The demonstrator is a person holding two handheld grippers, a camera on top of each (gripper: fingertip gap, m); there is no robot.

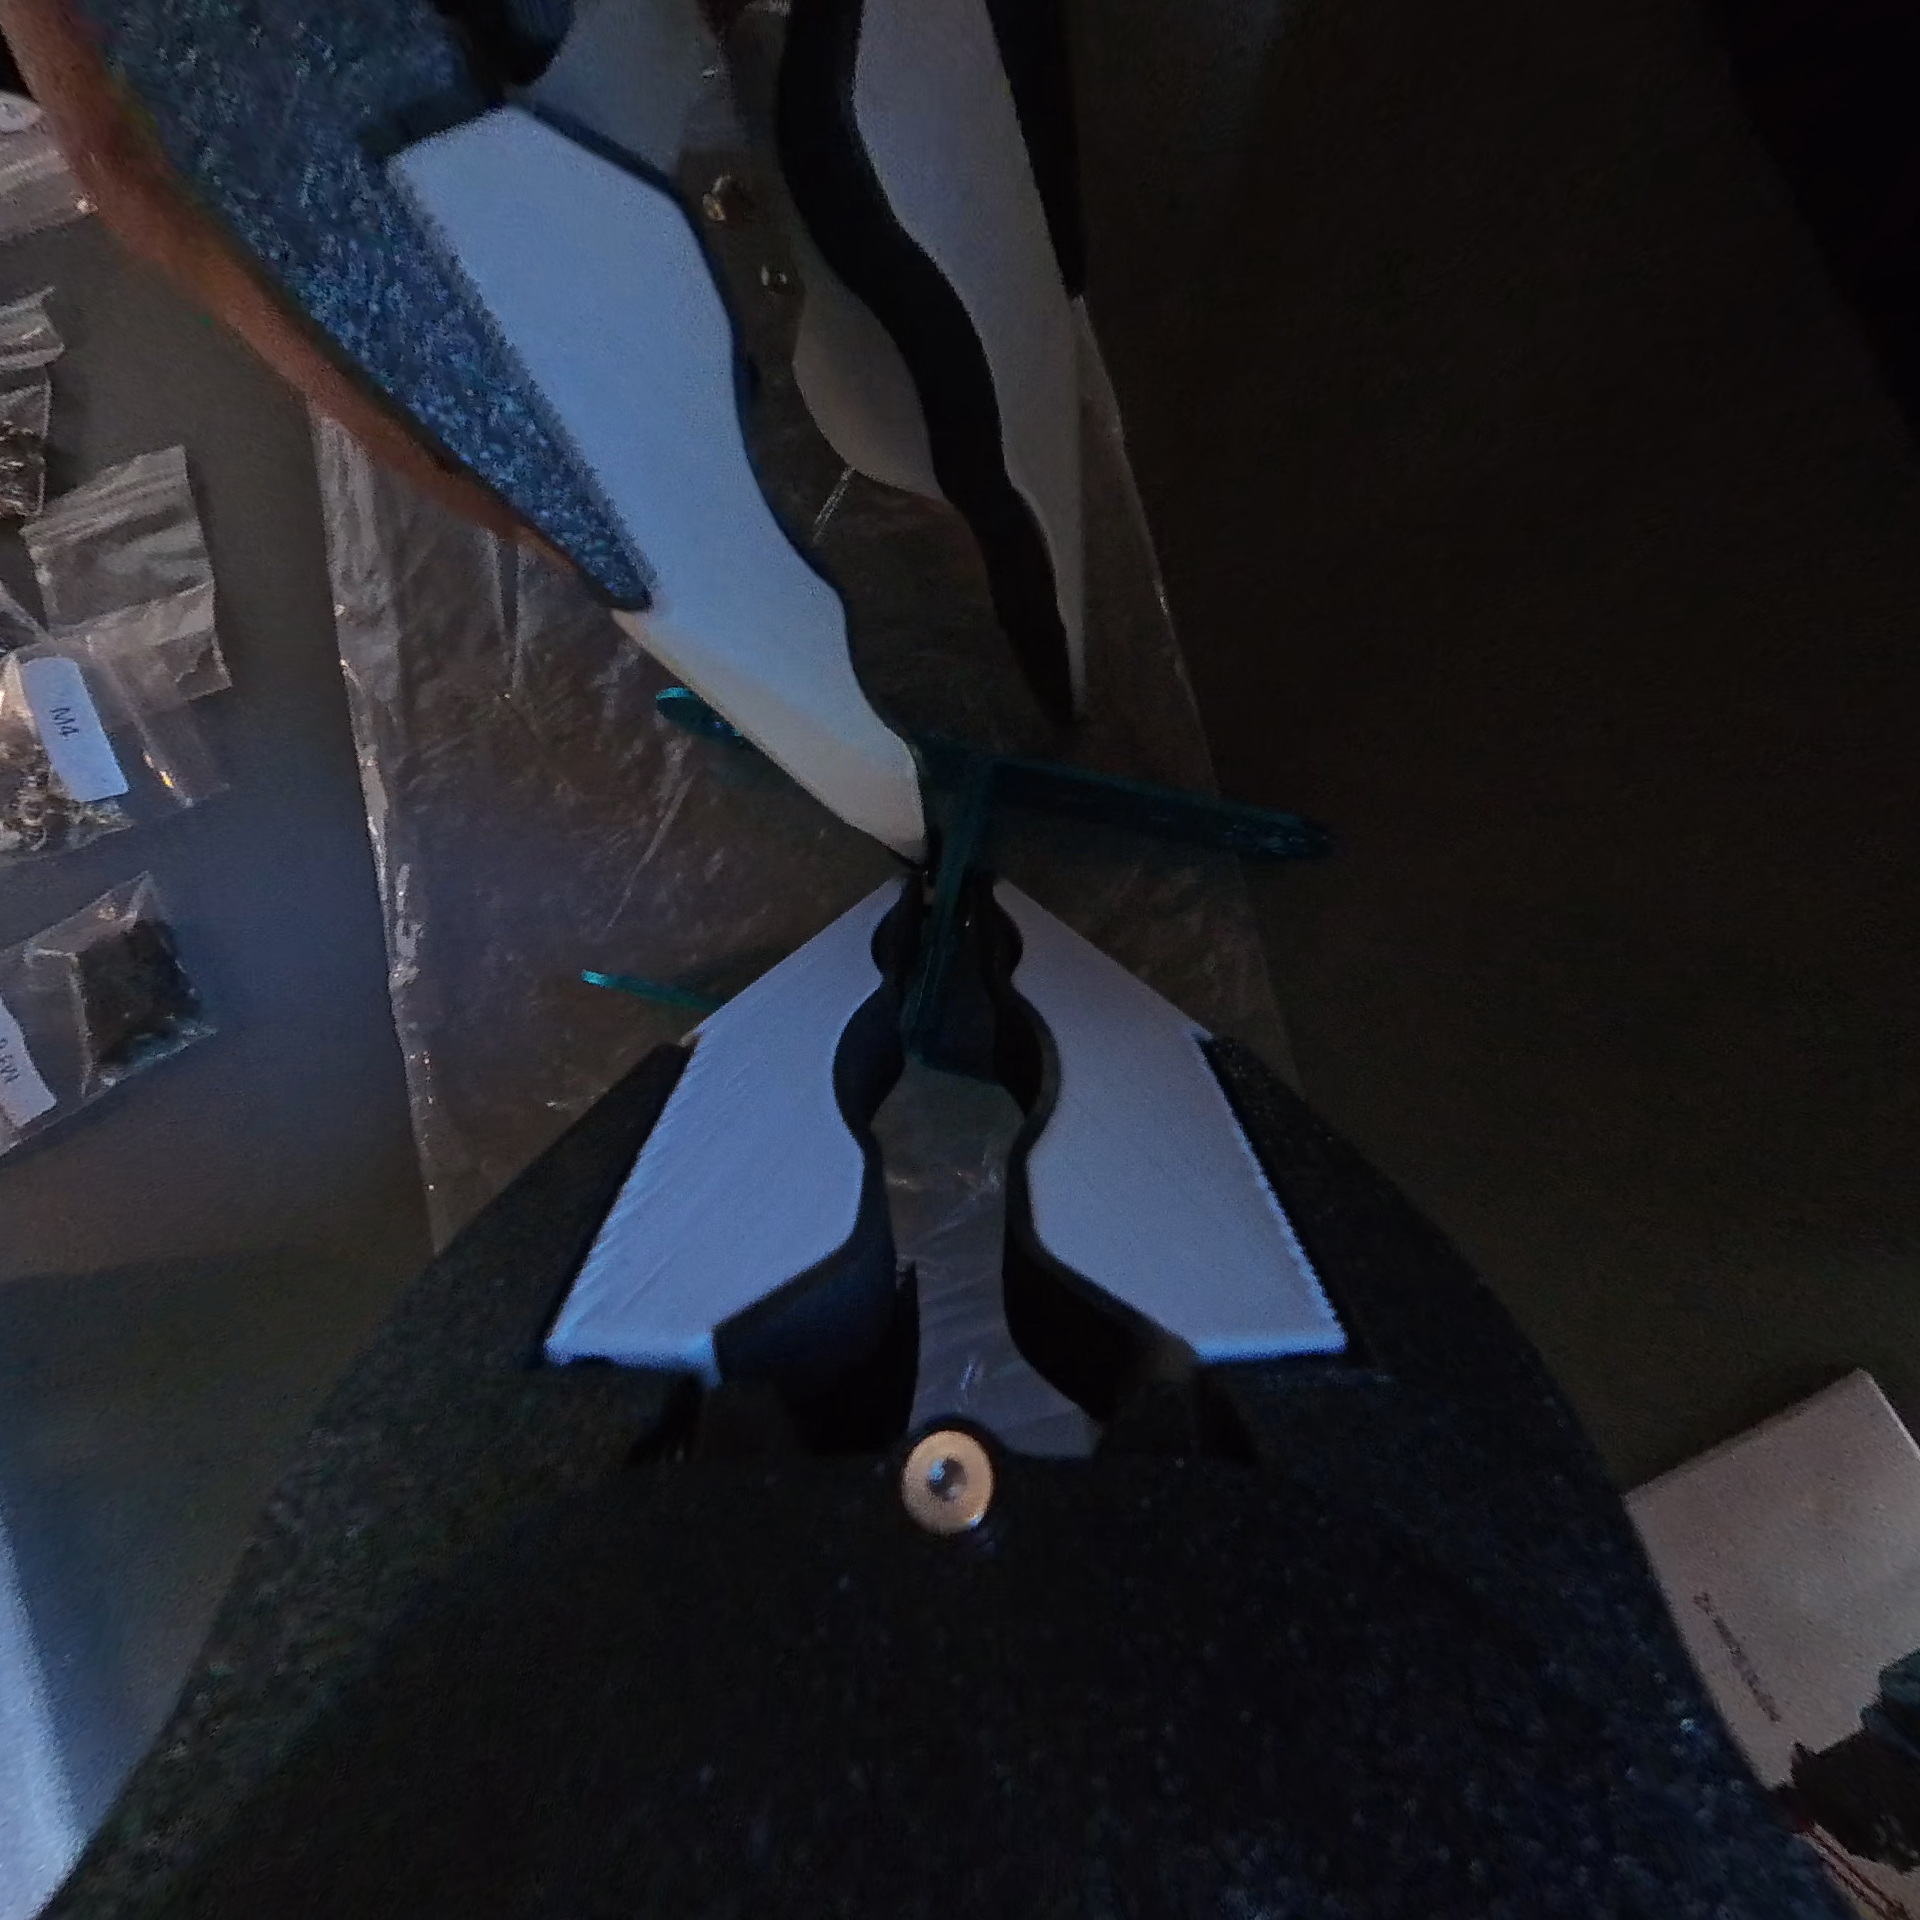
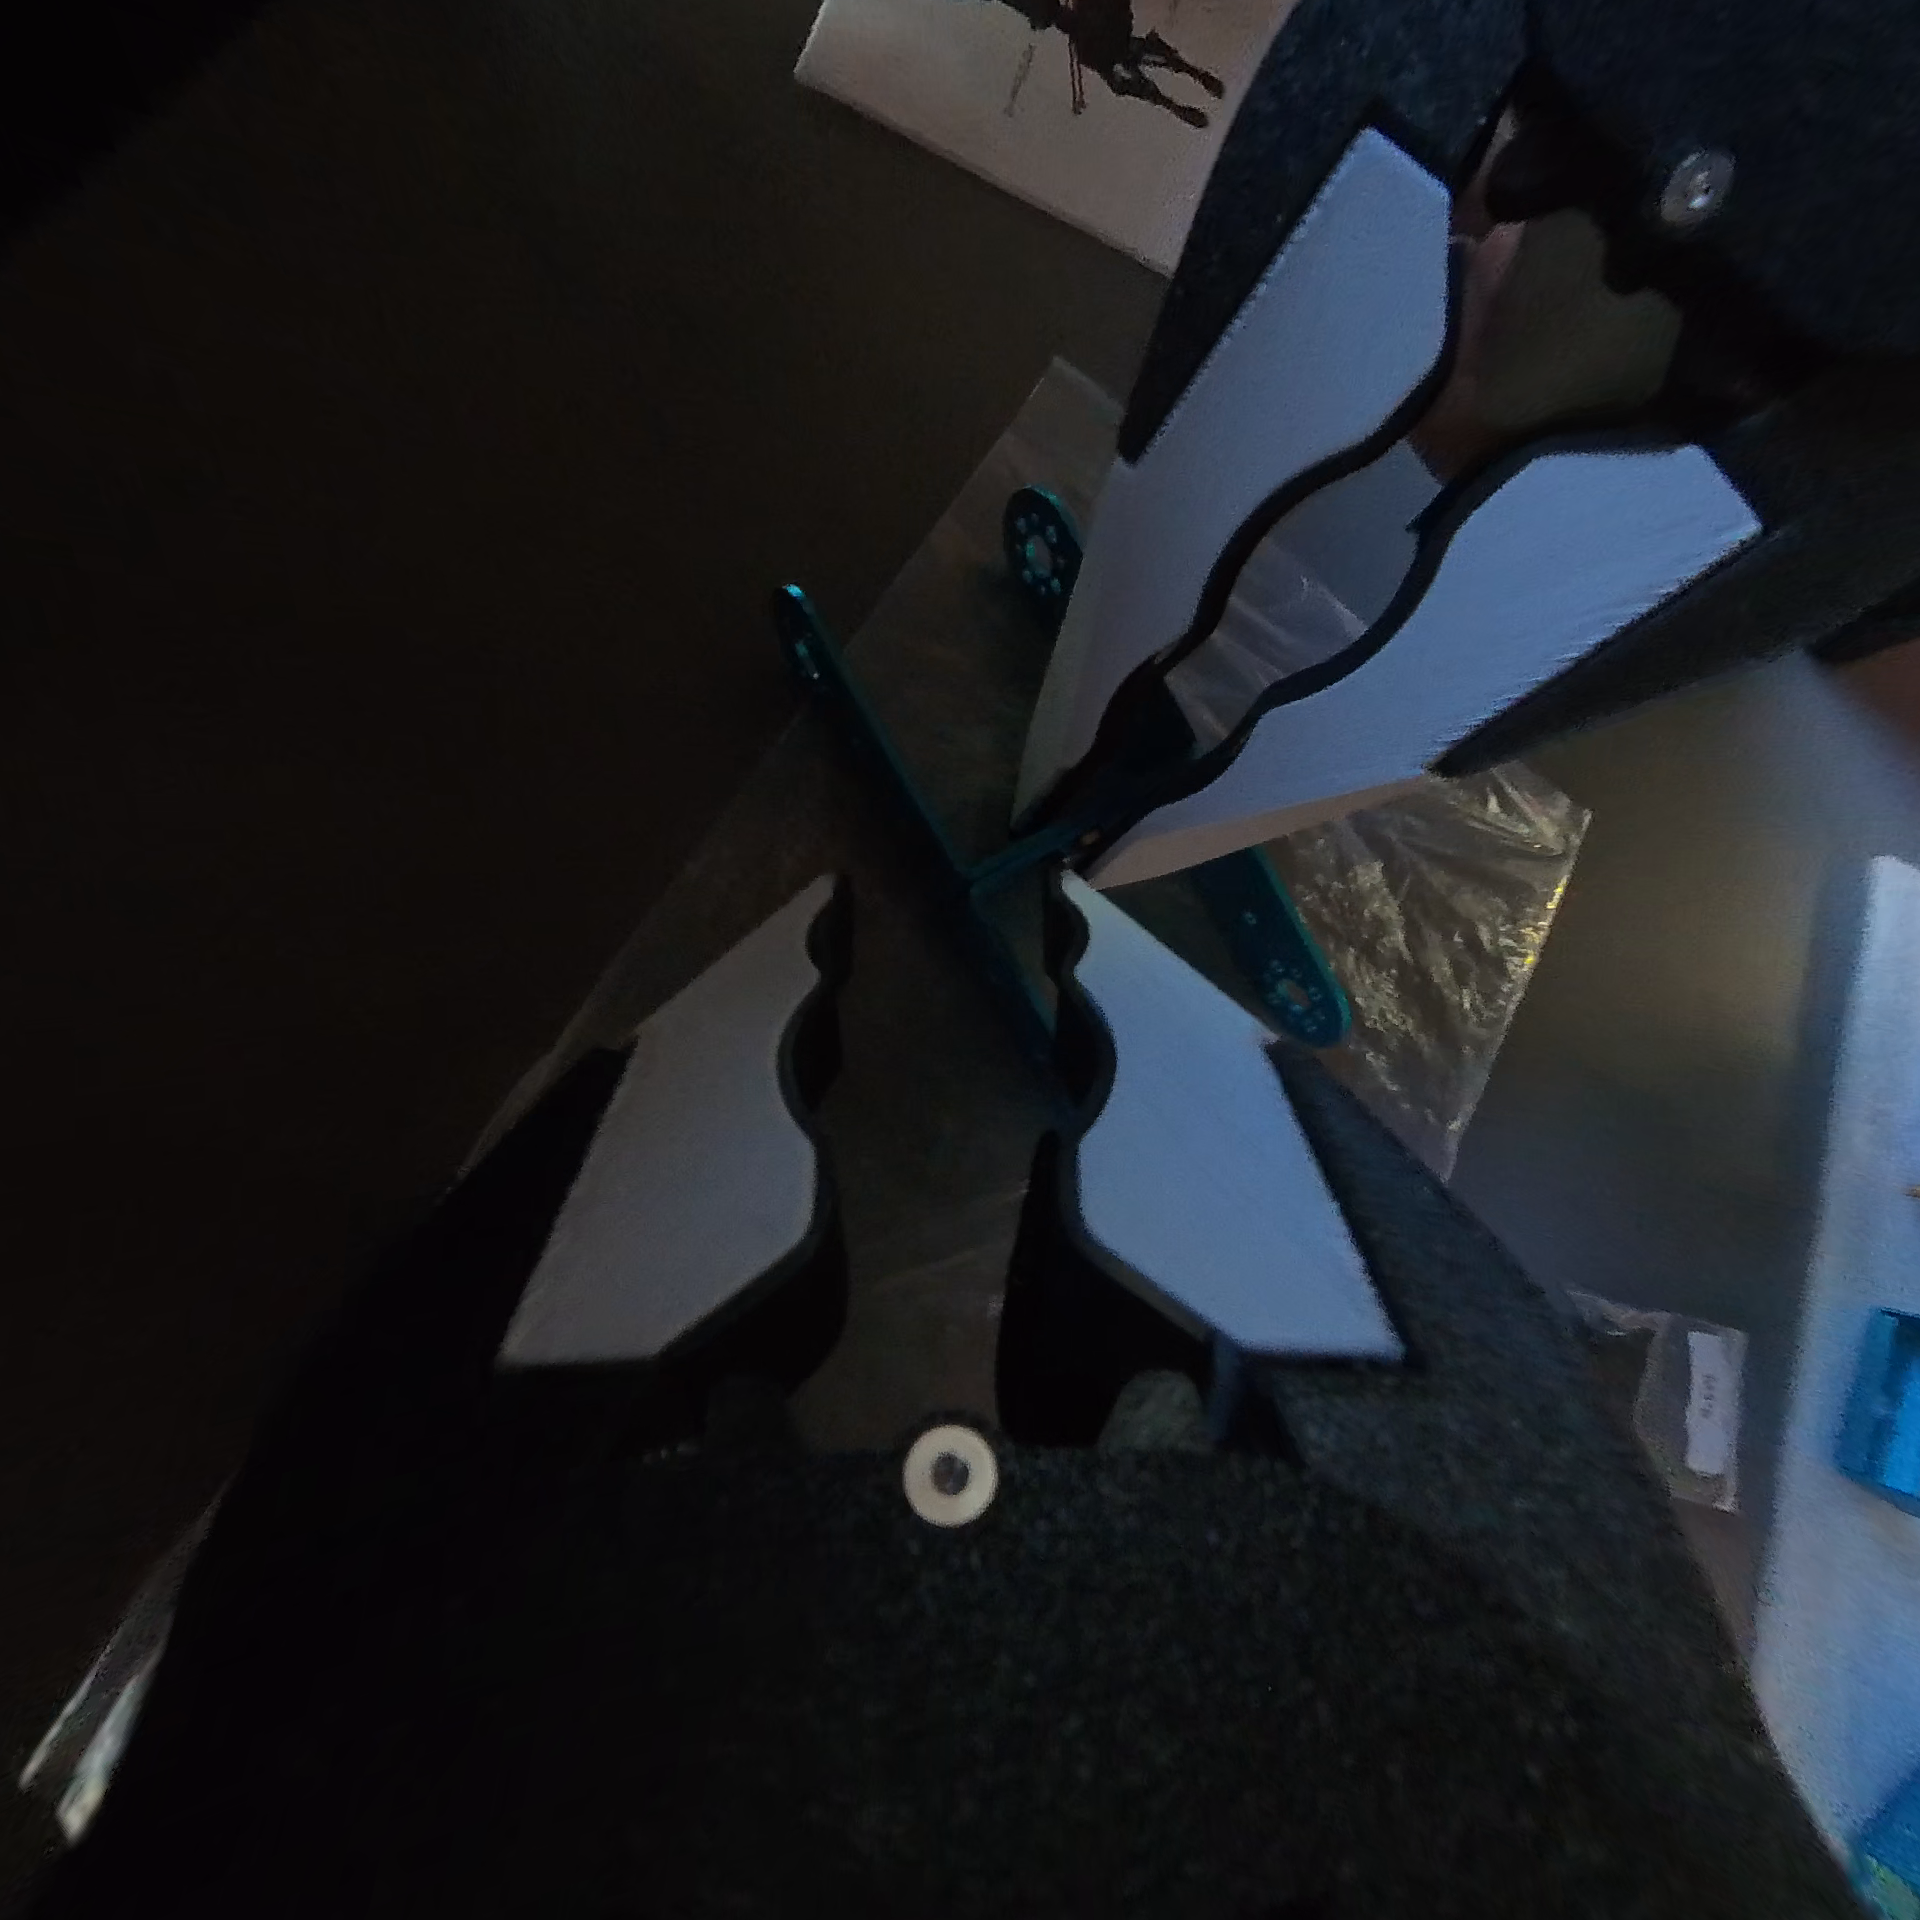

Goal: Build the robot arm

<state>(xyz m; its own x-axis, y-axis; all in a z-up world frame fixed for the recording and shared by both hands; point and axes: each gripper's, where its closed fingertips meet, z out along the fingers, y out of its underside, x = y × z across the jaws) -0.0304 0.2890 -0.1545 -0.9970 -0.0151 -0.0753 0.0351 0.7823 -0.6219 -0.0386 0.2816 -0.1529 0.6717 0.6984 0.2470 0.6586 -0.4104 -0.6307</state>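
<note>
A set of teal metal strips (image 1: 1132,805) with holes, joined crosswise, is held above a clear plastic bag (image 1: 582,831) on a dark table. My left gripper (image 1: 951,902) is shut on a short strip at the joint. It shows from the upper right in the right wrist view (image 2: 1062,831), clamped on the same joint. My right gripper (image 2: 951,888) is open. A long teal strip (image 2: 831,686) runs between its fingers, against the right finger. In the left wrist view the right gripper (image 1: 987,769) reaches in from the upper left, straddling the strips. A teal round-ended strip (image 2: 1288,997) lies beyond.
Several small zip bags of hardware (image 1: 125,582) lie at the left. A white card (image 1: 1787,1558) lies at the lower right; it also shows in the right wrist view (image 2: 1018,114). A blue box (image 2: 1881,1403) and a small labelled bag (image 2: 1704,1413) are at the right. A teal disc (image 2: 1039,540) rests on the plastic.
</note>
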